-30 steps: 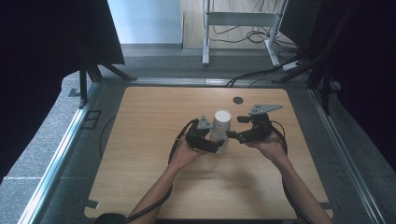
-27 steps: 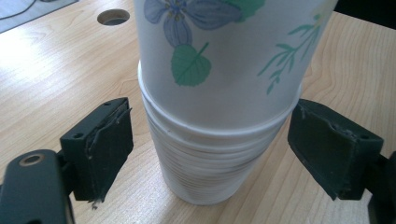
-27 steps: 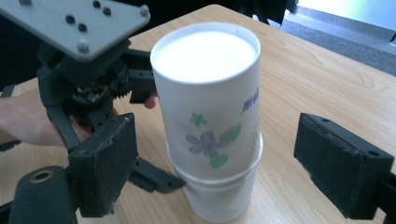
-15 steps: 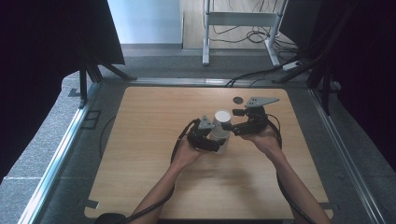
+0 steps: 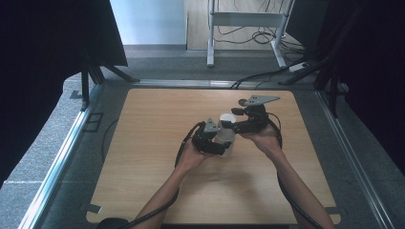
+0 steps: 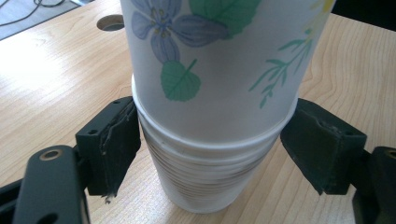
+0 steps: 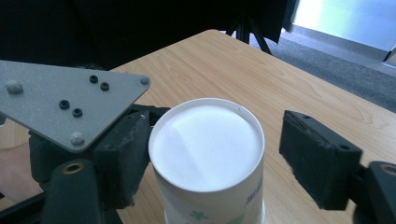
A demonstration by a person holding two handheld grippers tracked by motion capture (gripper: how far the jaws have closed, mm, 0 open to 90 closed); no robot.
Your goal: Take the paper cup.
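the left claw sits low around the cups. its two black jaws stand on either side of the bottom cups in the stack, just under the rim of the top flower cup. the jaws have just been closing, with the stack between them. the left pad is touching or almost touching the side, and the right pad has a small gap, so it does not squeeze yet.

the right claw is up by the top of the stack. the cups stand upside down, so the white round bottom of the top cup faces up between its jaws. these jaws have just been closing too. the left pad is right against the cup, and the right pad is still apart from it, so it has no hold yet.

from above, both claws meet at the stack near the middle of the table.

it looks like the job is to pull the top cup off the stack. both claws are in place, but the grip and the pull are still left to do.

the cup has blue flowers and green leaves on it. there are no words to read.
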